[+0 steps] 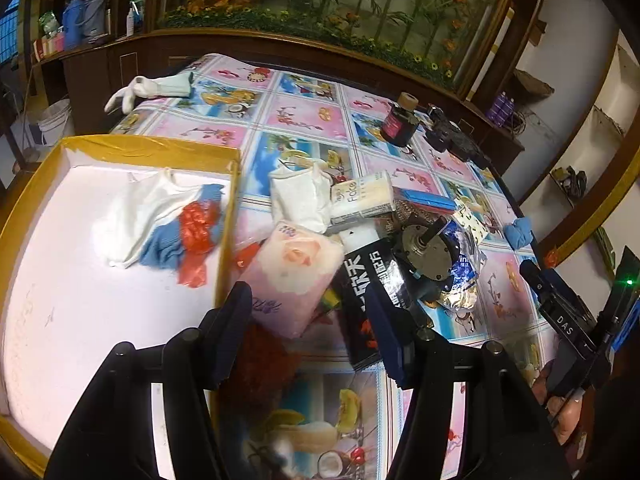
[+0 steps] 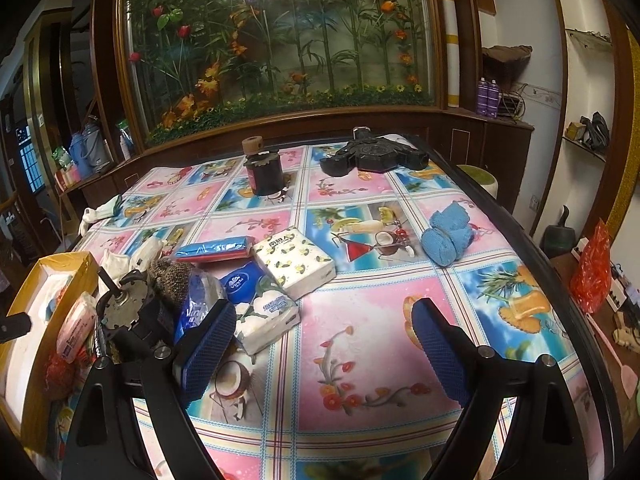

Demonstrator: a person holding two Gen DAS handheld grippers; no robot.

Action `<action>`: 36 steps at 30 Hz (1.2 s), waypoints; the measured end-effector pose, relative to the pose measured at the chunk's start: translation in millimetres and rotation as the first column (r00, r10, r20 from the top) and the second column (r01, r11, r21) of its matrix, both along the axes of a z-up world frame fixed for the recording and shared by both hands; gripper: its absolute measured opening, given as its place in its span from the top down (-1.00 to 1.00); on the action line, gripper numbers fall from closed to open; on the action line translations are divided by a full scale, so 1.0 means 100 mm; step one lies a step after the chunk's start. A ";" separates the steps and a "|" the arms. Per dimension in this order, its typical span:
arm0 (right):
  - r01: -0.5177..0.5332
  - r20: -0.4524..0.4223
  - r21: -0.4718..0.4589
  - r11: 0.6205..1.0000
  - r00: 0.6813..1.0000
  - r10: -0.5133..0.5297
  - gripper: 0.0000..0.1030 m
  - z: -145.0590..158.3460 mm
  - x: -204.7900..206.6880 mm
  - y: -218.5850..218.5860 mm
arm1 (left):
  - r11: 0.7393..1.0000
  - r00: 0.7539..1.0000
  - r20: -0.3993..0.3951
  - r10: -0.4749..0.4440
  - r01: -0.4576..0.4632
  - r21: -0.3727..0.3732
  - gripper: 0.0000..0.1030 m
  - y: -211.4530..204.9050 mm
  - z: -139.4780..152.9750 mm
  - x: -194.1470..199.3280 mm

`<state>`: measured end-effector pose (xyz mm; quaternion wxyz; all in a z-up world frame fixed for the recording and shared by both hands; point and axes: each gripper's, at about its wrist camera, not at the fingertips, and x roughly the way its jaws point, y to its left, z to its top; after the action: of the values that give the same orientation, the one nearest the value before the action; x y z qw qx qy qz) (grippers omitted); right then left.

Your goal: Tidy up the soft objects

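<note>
My left gripper [image 1: 306, 300] hangs open over the gold wall of the box [image 1: 148, 152]. A pink tissue pack [image 1: 292, 276] lies just ahead of its tips, clear of the right pad. Inside the box lie a white cloth [image 1: 132, 216], a blue cloth [image 1: 168, 244] and a red plastic bag [image 1: 196, 232]. A white sock [image 1: 300, 200] and a Face tissue pack [image 1: 364, 196] lie beyond the pink pack. My right gripper [image 2: 324, 308] stands wide open over bare tablecloth, a flowered white tissue pack [image 2: 264, 316] beside its left finger. A rolled blue sock [image 2: 448, 236] lies far right.
A metal motor part [image 2: 124, 308], a black carton [image 1: 368, 280], a lemon-print napkin pack [image 2: 296, 260] and a blue-red pack [image 2: 216, 250] crowd the pile. A corked dark jar [image 2: 262, 172] and a black device [image 2: 372, 156] stand at the back. A white glove [image 1: 136, 90] hangs off the far left corner.
</note>
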<state>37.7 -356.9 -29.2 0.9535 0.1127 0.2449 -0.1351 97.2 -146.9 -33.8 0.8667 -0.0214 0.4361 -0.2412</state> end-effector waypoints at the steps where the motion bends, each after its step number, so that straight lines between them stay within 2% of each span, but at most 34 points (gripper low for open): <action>1: 0.002 -0.001 -0.003 1.000 1.000 -0.002 -0.75 0.00 0.00 0.00 | 1.000 1.000 -0.005 -0.009 0.009 0.003 -0.11 -0.08 -0.03 0.04; 5: 0.007 -0.007 -0.006 1.000 1.000 -0.007 -0.75 -0.02 0.02 0.00 | 0.999 0.999 0.017 -0.038 0.037 0.031 -0.11 -0.39 -0.06 0.20; 9: 0.013 -0.010 -0.015 1.000 1.000 -0.013 -0.75 -0.03 0.03 0.00 | 0.993 0.994 0.089 -0.056 0.046 0.108 -0.11 -0.62 -0.05 0.31; 11: 0.015 -0.012 -0.017 1.000 1.000 -0.016 -0.75 -0.03 0.04 0.00 | 0.987 0.995 0.079 -0.068 0.055 0.154 -0.11 -0.66 -0.08 0.35; 15: 0.019 -0.018 -0.014 1.000 1.000 -0.019 -0.75 -0.04 0.05 -0.01 | 0.982 0.991 0.005 -0.133 0.131 0.135 -0.11 -0.61 -0.12 0.31; 19: 0.021 -0.020 -0.016 1.000 1.000 -0.021 -0.78 -0.04 0.05 -0.01 | 0.964 0.979 -0.005 -0.202 0.200 0.175 -0.10 -0.57 -0.15 0.16; 22: 0.020 -0.022 -0.014 1.000 1.000 -0.020 -0.78 -0.04 0.06 -0.01 | 0.941 0.948 -0.048 -0.314 0.318 0.113 -0.10 -0.54 -0.10 0.01; 24: 0.021 -0.025 -0.013 1.000 0.999 -0.021 -0.78 -0.05 0.06 -0.02 | 0.928 0.933 -0.038 -0.358 0.360 0.098 -0.10 -0.51 -0.01 -0.10; 26: 0.022 -0.024 -0.009 1.000 0.999 -0.022 -0.78 -0.05 0.05 -0.02 | 0.920 0.930 0.027 -0.367 0.358 0.160 -0.10 -0.51 0.08 -0.20; 29: 0.024 -0.026 -0.006 1.000 0.999 -0.024 -0.78 -0.05 0.05 -0.03 | 0.890 0.922 0.119 -0.368 0.312 0.334 -0.11 -0.55 0.07 -0.28; 32: 0.023 -0.026 -0.006 1.000 0.999 -0.024 -0.78 -0.05 0.05 -0.03 | 0.854 0.922 0.146 -0.359 0.261 0.450 -0.11 -0.59 -0.06 -0.23; 34: 0.024 -0.024 -0.007 1.000 0.999 -0.025 -0.79 -0.05 0.05 -0.03 | 0.849 0.929 0.131 -0.345 0.249 0.465 -0.14 -0.59 -0.15 -0.15; 36: 0.024 -0.024 -0.004 1.000 0.999 -0.025 -0.79 -0.06 0.05 -0.04 | 0.853 0.939 0.082 -0.334 0.264 0.451 -0.14 -0.58 -0.24 -0.03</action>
<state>42.7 -360.4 -34.9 0.9489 0.1120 0.2548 -0.1486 94.6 -205.1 -58.0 0.8330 0.2592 0.4067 -0.2712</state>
